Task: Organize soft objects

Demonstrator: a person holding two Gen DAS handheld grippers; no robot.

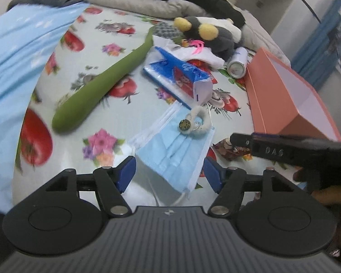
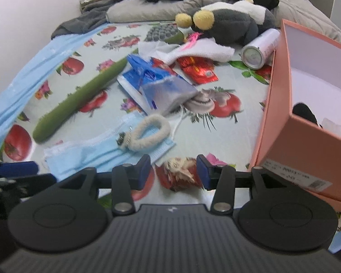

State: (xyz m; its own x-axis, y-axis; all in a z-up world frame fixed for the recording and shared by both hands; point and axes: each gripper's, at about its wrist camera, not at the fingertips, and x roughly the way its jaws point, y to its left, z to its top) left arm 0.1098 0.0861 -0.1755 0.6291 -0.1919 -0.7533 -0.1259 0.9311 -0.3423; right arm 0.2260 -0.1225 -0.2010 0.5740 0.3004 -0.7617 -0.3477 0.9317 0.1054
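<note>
Soft, even indoor light; fisheye-bent edges, slight motion blur.

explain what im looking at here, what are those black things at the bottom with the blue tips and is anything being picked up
Those black things are two hand-held grippers, one in each of a person's hands, each with a camera looking along its two blue-tipped fingers. One picture is from the left gripper, the other from the right gripper.

They look down on a flowered cloth strewn with things: a blue face mask with a fluffy white hair tie on it, a long green plush, a blue tissue pack, a grey and white stuffed toy, a can and an open pink box.

Nothing is gripped. The left jaws stand open on either side of the mask's corner. The right jaws are open around a crumpled wrapper.
</note>
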